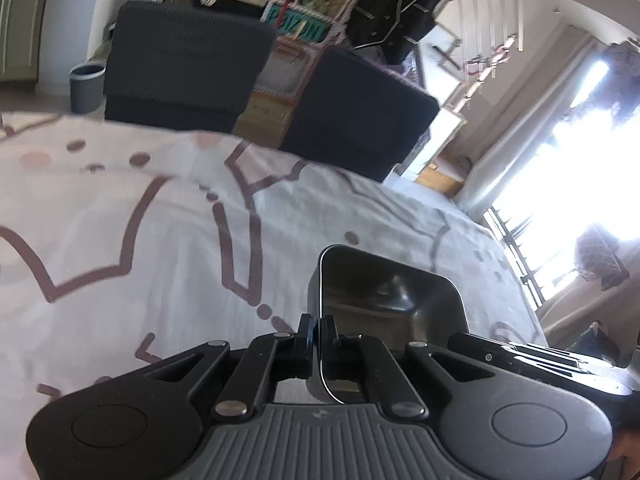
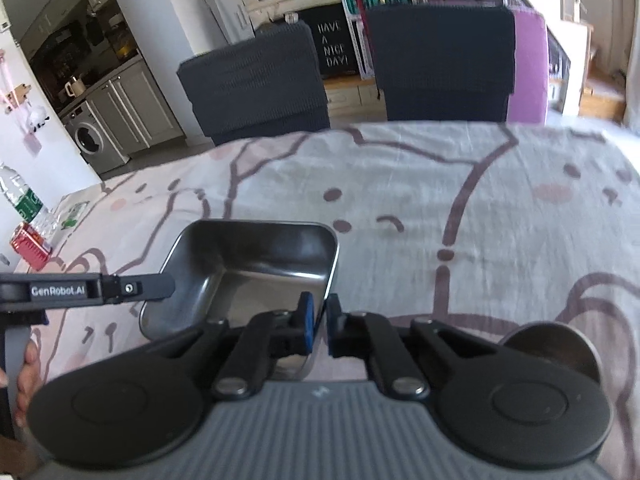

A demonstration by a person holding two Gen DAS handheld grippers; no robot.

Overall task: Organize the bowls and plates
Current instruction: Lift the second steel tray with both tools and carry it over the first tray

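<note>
A square steel tray (image 1: pixel 400 300) with rounded corners is over the patterned tablecloth (image 1: pixel 140 240). My left gripper (image 1: pixel 319 326) is shut on the tray's near left wall, with the thin rim between its blue pads. In the right wrist view the same tray (image 2: pixel 248 256) has its right wall pinched by my right gripper (image 2: pixel 318 314), which is shut. One of the left gripper's fingers (image 2: pixel 152 286) reaches the tray's left rim there. A round brown dish (image 2: pixel 560 350) lies at the lower right, half hidden behind the right gripper's body. Whether the tray touches the cloth I cannot tell.
Two dark chairs (image 2: pixel 256 88) (image 2: pixel 444 64) stand at the table's far edge. A water bottle (image 2: pixel 20 200) and a red box (image 2: pixel 30 246) sit at the table's left edge. A hand (image 2: pixel 28 364) holds the left gripper's handle. A bright window (image 1: pixel 580 160) is on the right.
</note>
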